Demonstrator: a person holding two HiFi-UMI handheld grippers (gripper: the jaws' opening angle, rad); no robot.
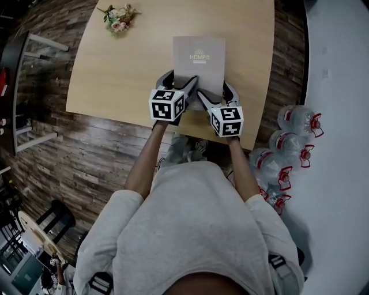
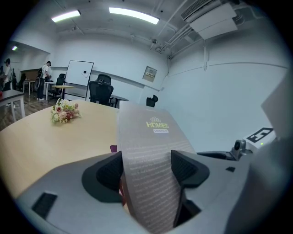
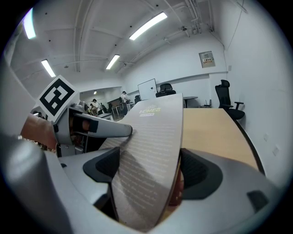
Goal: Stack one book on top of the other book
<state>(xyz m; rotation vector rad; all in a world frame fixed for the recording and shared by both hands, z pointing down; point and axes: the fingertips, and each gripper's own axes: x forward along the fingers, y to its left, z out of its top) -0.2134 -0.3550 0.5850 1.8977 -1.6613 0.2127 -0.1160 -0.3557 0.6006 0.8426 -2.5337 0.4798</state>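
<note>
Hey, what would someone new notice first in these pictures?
A grey book is gripped at its near end by both the left gripper and the right gripper, above a wooden table. Flowers lie near the table's far left corner. Big water bottles crowd the floor on the right.

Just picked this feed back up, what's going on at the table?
A person holds a tool in each hand. The left tool and right tool both clamp the near end of one grey book over the wooden table. A reddish edge shows under it; whether that's the second book is unclear.
</note>
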